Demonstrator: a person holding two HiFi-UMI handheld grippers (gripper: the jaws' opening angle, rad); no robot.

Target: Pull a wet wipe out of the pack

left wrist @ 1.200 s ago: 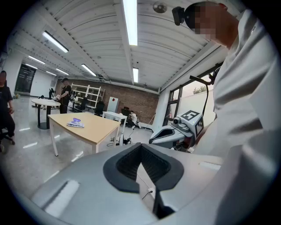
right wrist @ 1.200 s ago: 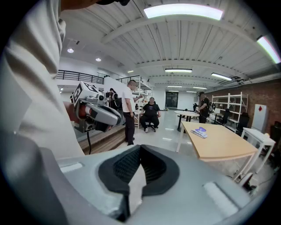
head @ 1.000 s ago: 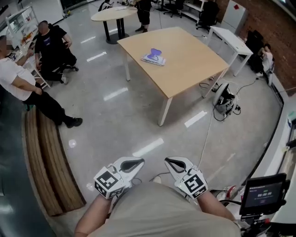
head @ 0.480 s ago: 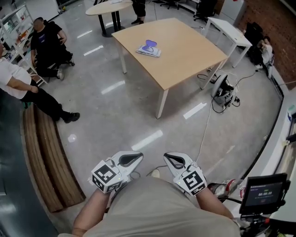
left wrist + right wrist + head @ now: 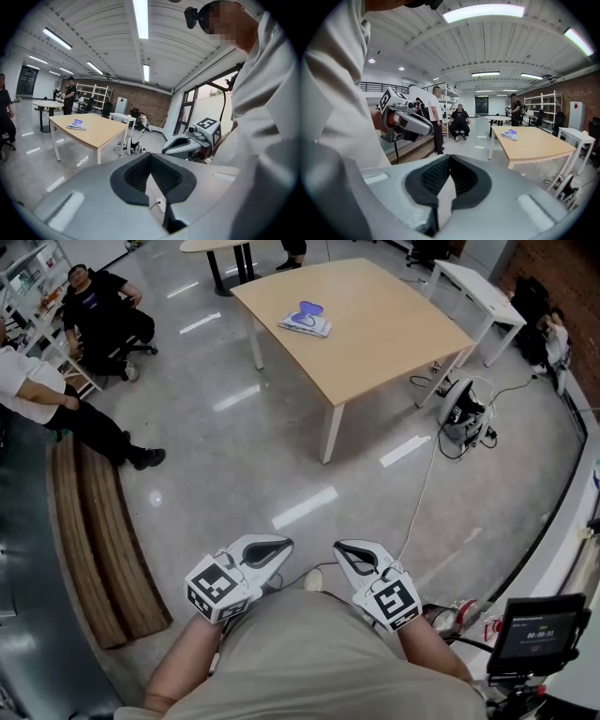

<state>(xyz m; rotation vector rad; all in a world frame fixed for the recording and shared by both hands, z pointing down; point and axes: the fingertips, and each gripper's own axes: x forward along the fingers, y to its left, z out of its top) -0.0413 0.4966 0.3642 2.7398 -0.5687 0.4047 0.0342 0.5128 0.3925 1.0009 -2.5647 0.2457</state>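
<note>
**Wet wipe pack** (image 5: 305, 321): laid on the tabletop (image 5: 394, 334), untouched, well apart from both grippers.
**Left gripper** (image 5: 274, 547), **right gripper** (image 5: 351, 551): kept close to the torso, fingers clenched on nothing.
**Change noted:** over the last second the pack has only drifted slightly up the head view.
**Judgement:** approach barely begun, pull not started.

A glossy grey floor (image 5: 234, 456) spreads under a pale wooden tabletop (image 5: 394, 334). Strip lights (image 5: 140, 18) line the white ceiling; the far wall (image 5: 145, 101) is brick.
</note>
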